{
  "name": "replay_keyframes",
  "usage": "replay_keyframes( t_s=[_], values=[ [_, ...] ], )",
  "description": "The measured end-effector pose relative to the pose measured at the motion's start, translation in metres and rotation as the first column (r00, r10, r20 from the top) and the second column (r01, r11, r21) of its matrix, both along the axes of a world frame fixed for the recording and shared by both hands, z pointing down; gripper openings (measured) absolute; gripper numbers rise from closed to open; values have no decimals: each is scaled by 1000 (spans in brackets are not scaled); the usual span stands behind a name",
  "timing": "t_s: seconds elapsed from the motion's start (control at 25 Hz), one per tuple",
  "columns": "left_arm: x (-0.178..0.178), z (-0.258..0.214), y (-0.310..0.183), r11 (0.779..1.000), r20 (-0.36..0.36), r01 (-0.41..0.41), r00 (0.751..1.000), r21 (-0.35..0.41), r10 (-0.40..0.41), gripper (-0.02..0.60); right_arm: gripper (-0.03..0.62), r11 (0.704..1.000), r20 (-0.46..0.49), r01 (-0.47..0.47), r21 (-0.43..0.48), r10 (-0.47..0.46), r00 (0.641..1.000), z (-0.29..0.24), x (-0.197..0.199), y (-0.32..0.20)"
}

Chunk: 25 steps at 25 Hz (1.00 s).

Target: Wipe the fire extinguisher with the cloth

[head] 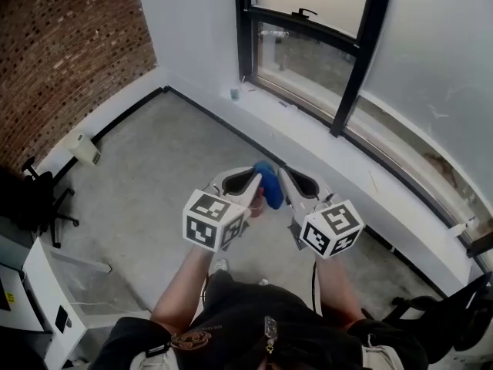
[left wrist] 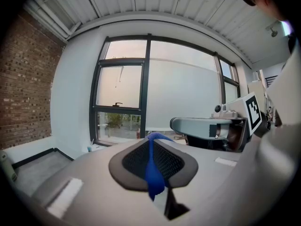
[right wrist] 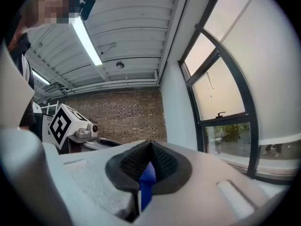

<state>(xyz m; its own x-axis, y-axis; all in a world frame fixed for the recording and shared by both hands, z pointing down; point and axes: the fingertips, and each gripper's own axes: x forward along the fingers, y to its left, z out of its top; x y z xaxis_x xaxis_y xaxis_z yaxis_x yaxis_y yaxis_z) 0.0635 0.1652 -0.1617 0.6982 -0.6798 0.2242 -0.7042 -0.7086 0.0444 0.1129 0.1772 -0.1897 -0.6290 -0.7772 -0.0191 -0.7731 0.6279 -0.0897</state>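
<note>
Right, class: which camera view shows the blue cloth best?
The head view: the blue cloth sits bunched between the left gripper and the right gripper. Each gripper view shows only a thin blue strip of it pinched in its own jaws.

Cloth (head: 268,185): blue fabric, soft, matt, thin where it is nipped. 
My left gripper (left wrist: 151,149) and right gripper (right wrist: 149,160): shells of smooth, matt, pale grey plastic. 
Pads (left wrist: 135,163): black, rubbery, with a fine cross-hatched grain. 
Marker cubes (head: 214,220): flat, matt black-and-white print. 
Far left wall (head: 69,45): rough red brick. 
Floor (head: 169,153): grey, matt, looks like concrete. 
Window frame (head: 359,60): dark, smooth, metal by its look. 
Large right pane (head: 439,45): frosted. 
Ceiling (right wrist: 131,22): ribbed white sheet.
</note>
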Motion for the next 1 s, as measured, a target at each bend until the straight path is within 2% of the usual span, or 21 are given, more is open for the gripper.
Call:
replay_keyframes(
  t_s=[0.48, 1.0],
  values=[
    [3, -12, 30, 999, -13, 15, 1000, 38, -15, 30, 3, 1000, -13, 0, 7, 0, 1000, -2, 5, 36],
    [8, -15, 36, 998, -4, 34, 999, 50, -34, 31, 3, 1000, -15, 4, 20, -4, 1000, -4, 12, 37]
  ],
)
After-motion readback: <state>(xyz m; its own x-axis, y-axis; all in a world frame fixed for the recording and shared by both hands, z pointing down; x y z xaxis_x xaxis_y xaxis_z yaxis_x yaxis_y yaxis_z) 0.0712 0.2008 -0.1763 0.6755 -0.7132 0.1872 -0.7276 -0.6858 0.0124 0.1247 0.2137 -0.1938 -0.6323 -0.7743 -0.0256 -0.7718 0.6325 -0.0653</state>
